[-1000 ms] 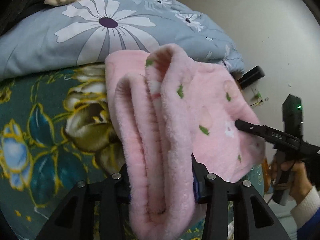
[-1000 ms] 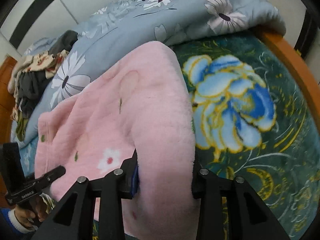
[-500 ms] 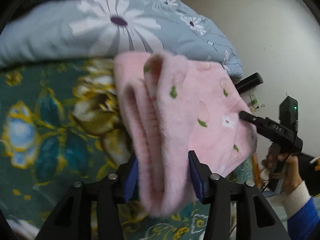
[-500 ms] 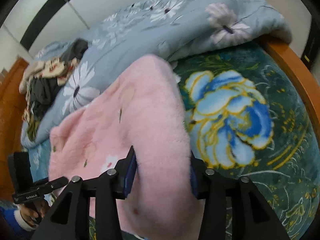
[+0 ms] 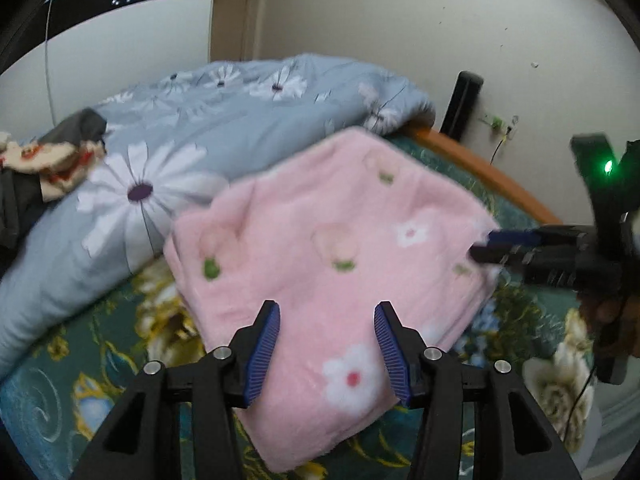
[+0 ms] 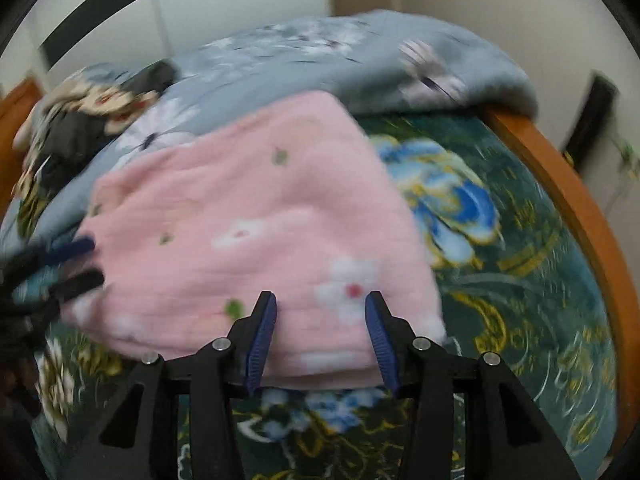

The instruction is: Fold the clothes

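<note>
A folded pink fleece garment with white flowers lies flat on the green floral bedspread. It also shows in the right wrist view. My left gripper is open and empty, hovering over the garment's near edge. My right gripper is open and empty over the garment's other near edge. Each gripper shows in the other's view: the right one at the garment's right corner, the left one at its left edge.
A grey-blue daisy-print duvet is bunched behind the garment. A pile of dark and patterned clothes lies at the far left. The orange wooden bed edge curves along the right, with a white wall behind.
Both grippers were shut on the raised pink garment. They have opened and let go, and the garment now lies flat and folded on the bedspread. Both views are blurred by motion.
</note>
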The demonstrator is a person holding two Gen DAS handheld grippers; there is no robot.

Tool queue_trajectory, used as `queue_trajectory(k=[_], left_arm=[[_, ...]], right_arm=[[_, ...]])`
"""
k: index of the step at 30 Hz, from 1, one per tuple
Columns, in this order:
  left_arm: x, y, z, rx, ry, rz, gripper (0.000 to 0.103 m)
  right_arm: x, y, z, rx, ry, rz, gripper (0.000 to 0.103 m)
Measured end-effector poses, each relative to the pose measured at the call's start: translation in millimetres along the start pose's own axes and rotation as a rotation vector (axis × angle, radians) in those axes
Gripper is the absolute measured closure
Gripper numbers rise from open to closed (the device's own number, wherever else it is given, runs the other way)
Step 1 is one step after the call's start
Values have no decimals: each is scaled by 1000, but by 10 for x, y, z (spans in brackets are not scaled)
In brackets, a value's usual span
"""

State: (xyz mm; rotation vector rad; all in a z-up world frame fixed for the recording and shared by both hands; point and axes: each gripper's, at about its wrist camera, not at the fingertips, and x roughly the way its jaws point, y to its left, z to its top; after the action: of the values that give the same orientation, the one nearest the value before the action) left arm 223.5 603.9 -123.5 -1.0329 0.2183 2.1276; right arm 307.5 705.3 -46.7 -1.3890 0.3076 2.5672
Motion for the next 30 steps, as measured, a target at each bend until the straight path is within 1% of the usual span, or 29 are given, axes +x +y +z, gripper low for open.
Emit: queue_trajectory(k=[2, 3, 6, 8, 10, 11, 12, 14, 15, 16, 18, 20, 22, 24, 27, 29, 30], left_arm=[[92, -1, -36, -25, 18, 17, 50], [83, -9, -30, -42, 6, 22, 50], [-97, -17, -59, -63, -73, 19, 50], [-186, -67, -179, -57, -87, 47, 48], [-267, -120, -374, -47, -95, 79, 40], [-293, -164, -475, -22, -102, 115, 38], [-320, -208, -576, 3, -110, 151, 33], [-309, -245, -727, 1, -79, 182, 32], [-279, -240, -825, -32, -48, 184, 29], [-251, -238, -894, -48, -31, 186, 22], [-166, -284, -1033, -26, -1, 240, 16], [-75, -297, -1087, -25, 10, 273, 14], [21, -266, -1098, -59, 30, 283, 0], [91, -241, -1112, -77, 54, 294, 0], [107, -206, -1145, -97, 51, 283, 0], [129, -216, -1158, -93, 53, 289, 0], [136, -224, -1162, -88, 54, 295, 0]], right_arm=[[39, -40, -25, 25, -9, -10, 56], [42, -29, -38, 29, -18, -19, 56], [-27, 110, -139, 18, -56, -44, 56], [-86, 233, -291, 11, -63, -60, 56], [-126, 352, -468, 4, -63, -85, 56], [-119, 397, -562, 0, -57, -112, 55], [-79, 432, -647, 1, -42, -136, 55], [38, 486, -803, 9, -2, -167, 55], [86, 500, -855, 19, 16, -167, 55], [118, 525, -901, 22, 23, -175, 55], [143, 591, -974, 16, 10, -201, 53], [143, 617, -1005, 30, -18, -216, 50], [160, 621, -1026, 35, -30, -223, 46], [164, 614, -1037, 39, -42, -223, 44], [164, 595, -1049, 51, -54, -220, 41], [171, 589, -1059, 55, -63, -217, 40], [176, 591, -1062, 54, -67, -219, 37]])
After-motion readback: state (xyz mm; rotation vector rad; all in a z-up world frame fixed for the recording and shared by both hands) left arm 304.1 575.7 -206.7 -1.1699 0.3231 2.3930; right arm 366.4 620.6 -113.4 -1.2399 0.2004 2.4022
